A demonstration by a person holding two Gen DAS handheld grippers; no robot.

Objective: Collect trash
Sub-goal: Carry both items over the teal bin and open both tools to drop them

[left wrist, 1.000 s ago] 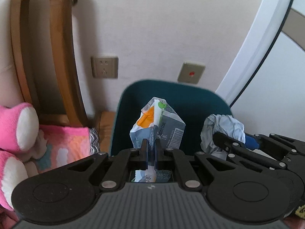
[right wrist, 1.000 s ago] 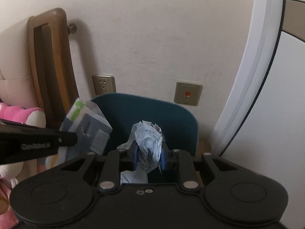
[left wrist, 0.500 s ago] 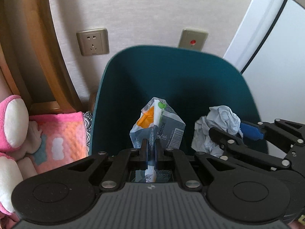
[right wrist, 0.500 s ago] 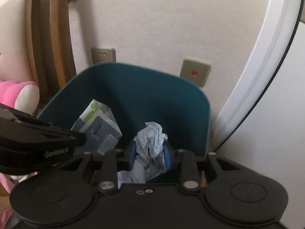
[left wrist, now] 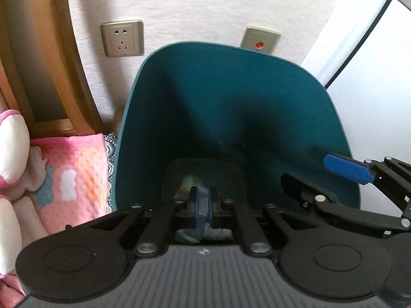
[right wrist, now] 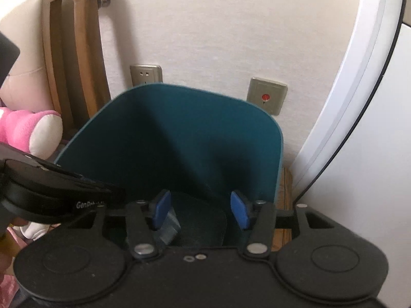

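Observation:
A dark teal bin [left wrist: 231,89] fills both views, and both grippers hang over its mouth. My left gripper [left wrist: 203,200] is shut. A blurred pale blue and orange carton [left wrist: 186,188] shows between and below its pads, low in the bin. In the right wrist view a grey-blue corner of the carton [right wrist: 168,228] pokes out under my right gripper's left finger. My right gripper [right wrist: 201,211] has its jaws opening, with nothing between the blue pads. From the left wrist view it [left wrist: 308,172] stands open at the bin's right. The crumpled paper is out of sight.
The bin [right wrist: 192,133] stands against a pale wall with a socket [left wrist: 122,38] and a red-dot switch [left wrist: 259,39]. A wooden frame [left wrist: 77,64], a pink plush toy [right wrist: 30,131] and a pink blanket [left wrist: 72,169] lie to the left. A white panel [left wrist: 372,64] stands to the right.
The right jaws have spread and the crumpled paper has left them. The carton no longer stands up above the left fingers and looks blurred. Both views have tipped further down into the bin.

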